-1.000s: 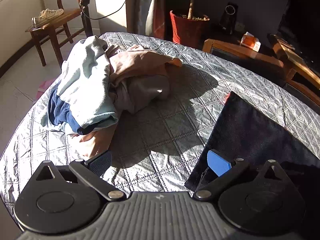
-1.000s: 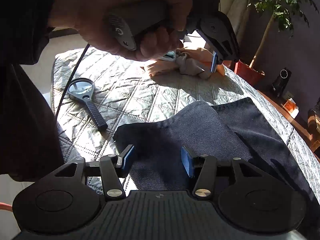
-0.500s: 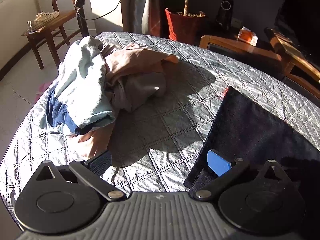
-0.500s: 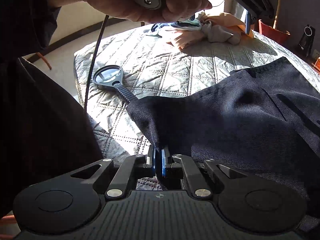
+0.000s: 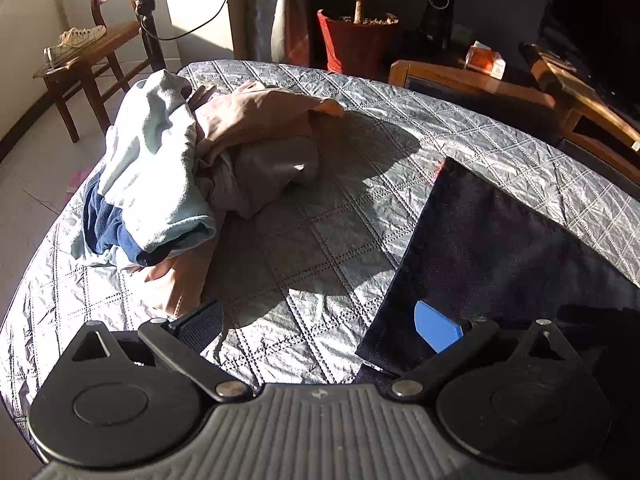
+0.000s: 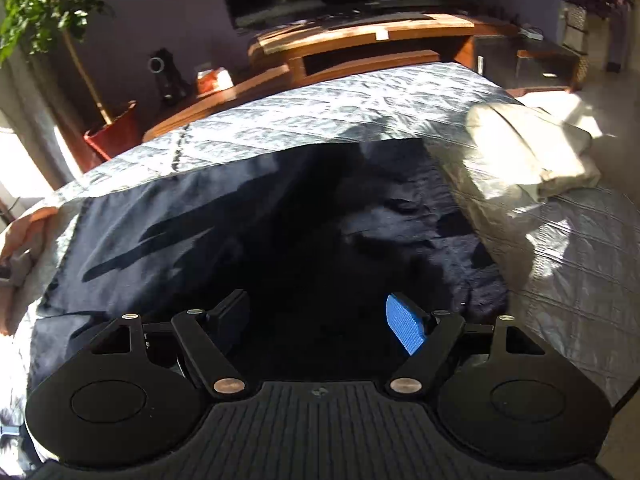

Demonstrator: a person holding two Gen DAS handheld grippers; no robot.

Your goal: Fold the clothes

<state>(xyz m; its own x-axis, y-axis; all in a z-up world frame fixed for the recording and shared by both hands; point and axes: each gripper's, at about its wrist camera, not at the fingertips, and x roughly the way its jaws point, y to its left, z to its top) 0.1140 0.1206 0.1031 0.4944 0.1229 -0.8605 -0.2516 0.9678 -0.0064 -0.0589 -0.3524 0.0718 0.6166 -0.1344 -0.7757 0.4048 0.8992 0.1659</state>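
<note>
Nearest in the left wrist view, the left hand-held gripper (image 5: 318, 322) stands wide apart and grips nothing: its blue pad (image 5: 436, 326) hangs over the corner of the dark garment (image 5: 496, 248), its other finger over the bare quilted cover (image 5: 304, 248). In the right wrist view, the right hand-held gripper (image 6: 320, 320) is spreading its jaws, already wide; the dark garment (image 6: 224, 224) lies spread under and beyond both fingers, but neither pad presses on it. That one dark garment lies flat across the quilted cover of the desk, its straight edge and one corner toward the left gripper. Past it, to the left, sits one heap of loose clothes (image 5: 200, 168); at least four fabrics can be counted in it: one pale blue, one navy, one peach and one grey. To the right, in the right wrist view, one folded cream piece (image 6: 528, 160) rests on the cover, its edge touching the dark garment's side. Farther off stand one red plant pot (image 5: 356, 44), one wooden chair (image 5: 80, 76) carrying one white sneaker (image 5: 74, 42), one small orange box (image 5: 484, 58), one wooden TV stand (image 6: 360, 46) and one dark screen above it.
</note>
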